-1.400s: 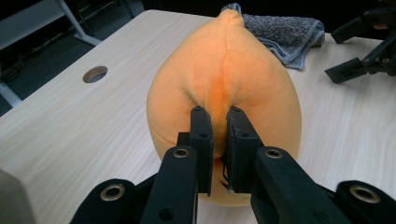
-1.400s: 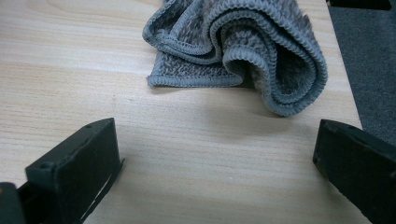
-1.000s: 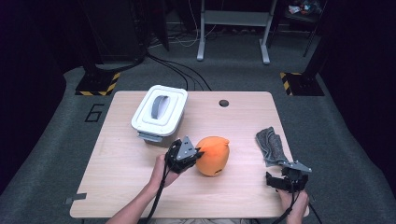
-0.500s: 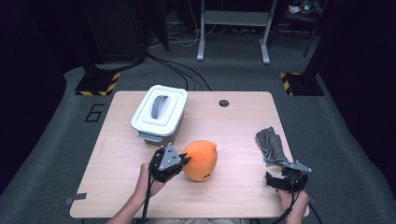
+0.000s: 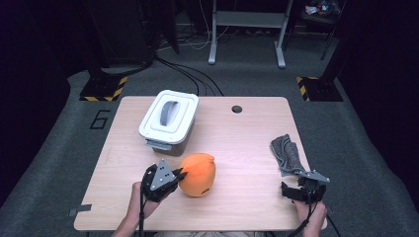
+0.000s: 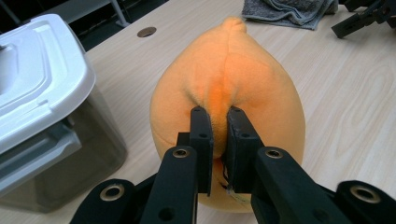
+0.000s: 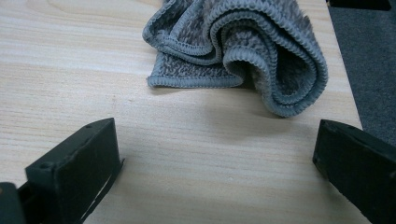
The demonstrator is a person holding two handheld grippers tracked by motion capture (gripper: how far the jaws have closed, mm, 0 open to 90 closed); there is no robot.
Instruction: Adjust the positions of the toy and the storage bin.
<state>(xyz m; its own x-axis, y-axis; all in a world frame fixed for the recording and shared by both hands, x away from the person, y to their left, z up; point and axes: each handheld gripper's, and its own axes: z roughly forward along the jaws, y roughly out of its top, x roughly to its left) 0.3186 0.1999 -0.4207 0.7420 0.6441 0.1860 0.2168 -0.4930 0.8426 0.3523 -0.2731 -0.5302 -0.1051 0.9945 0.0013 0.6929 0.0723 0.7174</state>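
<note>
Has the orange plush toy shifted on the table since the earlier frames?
Yes. The orange plush toy, pinched by the left gripper, has slid left along the table's near side, ending just below the white-lidded bin.

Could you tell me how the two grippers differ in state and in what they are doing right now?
The left gripper is shut, pinching a fold of the orange plush; the right gripper stands wide open with nothing between its jaws. The left sits mid-table beside the lidded bin; the right rests near the table's edge, short of the grey towel. Both are hand-held, black and two-jawed.
</note>
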